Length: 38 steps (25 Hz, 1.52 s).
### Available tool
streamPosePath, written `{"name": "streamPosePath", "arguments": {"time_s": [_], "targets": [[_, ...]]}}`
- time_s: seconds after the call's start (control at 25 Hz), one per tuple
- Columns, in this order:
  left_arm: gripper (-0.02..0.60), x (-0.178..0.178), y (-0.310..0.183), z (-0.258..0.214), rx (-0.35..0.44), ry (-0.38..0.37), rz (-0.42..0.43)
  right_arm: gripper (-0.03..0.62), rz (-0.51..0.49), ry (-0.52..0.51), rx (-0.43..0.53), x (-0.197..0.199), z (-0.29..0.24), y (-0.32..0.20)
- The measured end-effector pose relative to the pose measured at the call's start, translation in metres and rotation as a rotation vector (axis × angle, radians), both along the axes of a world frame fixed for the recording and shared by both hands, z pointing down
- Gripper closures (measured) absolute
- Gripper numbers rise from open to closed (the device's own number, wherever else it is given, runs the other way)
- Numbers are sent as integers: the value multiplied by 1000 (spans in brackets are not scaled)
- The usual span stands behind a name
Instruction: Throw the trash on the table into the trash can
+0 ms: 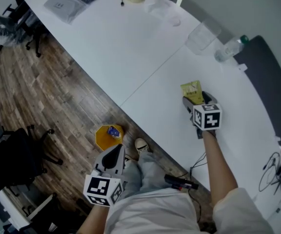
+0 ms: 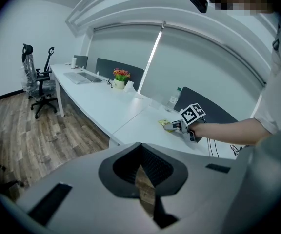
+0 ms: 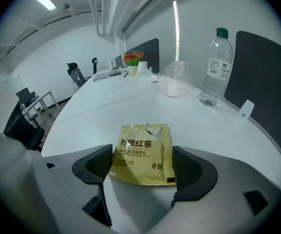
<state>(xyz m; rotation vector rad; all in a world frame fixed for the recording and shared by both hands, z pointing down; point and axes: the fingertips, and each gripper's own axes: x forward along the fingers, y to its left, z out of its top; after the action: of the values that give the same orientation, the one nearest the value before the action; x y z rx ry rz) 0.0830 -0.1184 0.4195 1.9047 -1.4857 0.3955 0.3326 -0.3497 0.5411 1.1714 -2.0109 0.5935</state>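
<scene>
One trash can (image 1: 100,140) holding perhaps a blue wrapper (image 1: 113,131), right gripper (image 3: 141,164) jaws apart around tea packet (image 3: 143,152), left gripper (image 2: 142,172) jaws together

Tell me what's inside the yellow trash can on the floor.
One small blue-and-white piece of trash lies in the yellow trash can. Anything beneath that piece is covered, and it's too small to identify.

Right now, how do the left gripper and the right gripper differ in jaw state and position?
The right gripper has its jaws wide apart; the left gripper has them closed together. The right gripper straddles the yellow tea packet on the white table without pressing it; the left gripper holds nothing and hangs over the wood floor near the yellow trash can. Both carry a marker cube; neither grips anything.
</scene>
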Motion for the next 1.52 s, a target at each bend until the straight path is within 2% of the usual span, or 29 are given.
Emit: {"name": "streamPosePath", "arguments": {"time_s": [0.12, 0.16, 0.24, 0.28, 0.32, 0.6, 0.84, 1.08, 1.52], "targets": [[581, -3, 0, 0, 1, 1, -8, 221, 8, 15, 6, -2, -2, 0], [581, -3, 0, 0, 1, 1, -10, 257, 13, 31, 24, -2, -4, 0], [580, -4, 1, 0, 0, 2, -13, 467, 35, 70, 83, 2, -12, -2], [581, -5, 1, 0, 1, 3, -15, 511, 47, 75, 103, 4, -16, -2], [581, -6, 1, -1, 1, 4, -17, 524, 58, 71, 114, 5, -19, -3], [581, -11, 5, -7, 25, 3, -30, 547, 50, 47, 132, 4, -36, 2], [581, -31, 14, -21, 64, 6, -90, 548, -42, 14, 137, -24, -61, 22], [581, -67, 44, -37, 93, -10, -172, 548, -178, -65, 130, -87, -93, 61], [581, -150, 131, -62, 169, -35, -473, 553, -575, -152, 127, -240, -137, 152]]}}
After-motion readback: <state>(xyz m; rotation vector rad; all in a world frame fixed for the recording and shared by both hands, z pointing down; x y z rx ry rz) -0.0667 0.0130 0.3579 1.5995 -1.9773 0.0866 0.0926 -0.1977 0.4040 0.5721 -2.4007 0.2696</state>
